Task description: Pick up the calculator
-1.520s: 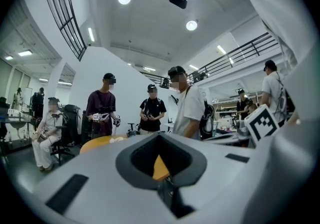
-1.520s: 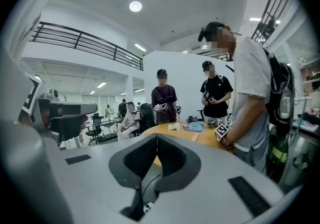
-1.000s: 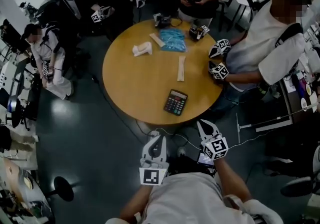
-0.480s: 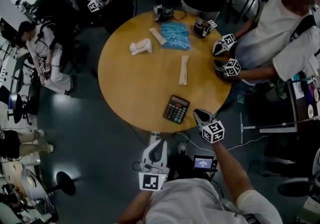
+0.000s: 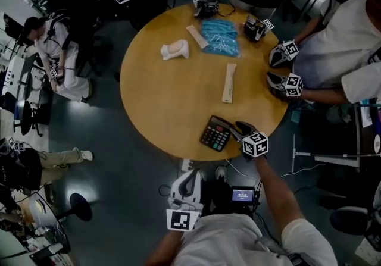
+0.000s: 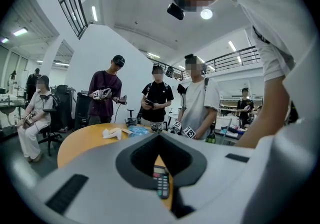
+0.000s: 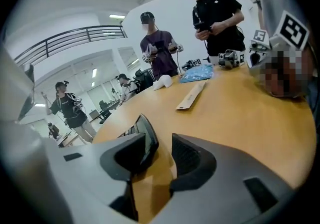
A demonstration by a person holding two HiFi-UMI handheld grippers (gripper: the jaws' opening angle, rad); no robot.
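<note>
Head view: the calculator [image 5: 215, 134] lies flat on the round desk [image 5: 172, 98] close to its near edge, long axis slanting away and to the right. The right gripper [image 5: 239, 128] reaches in at its right side; the left gripper [image 5: 186, 186] hangs low, off the desk

Left gripper view: left gripper [image 6: 160, 135] jaws meet at the tips, nothing held; the calculator [image 6: 161, 185] shows beyond them

Right gripper view: right gripper [image 7: 162, 153] jaws stand apart, the calculator's [image 7: 144, 137] raised edge against the left jaw, a gap to the other
</note>
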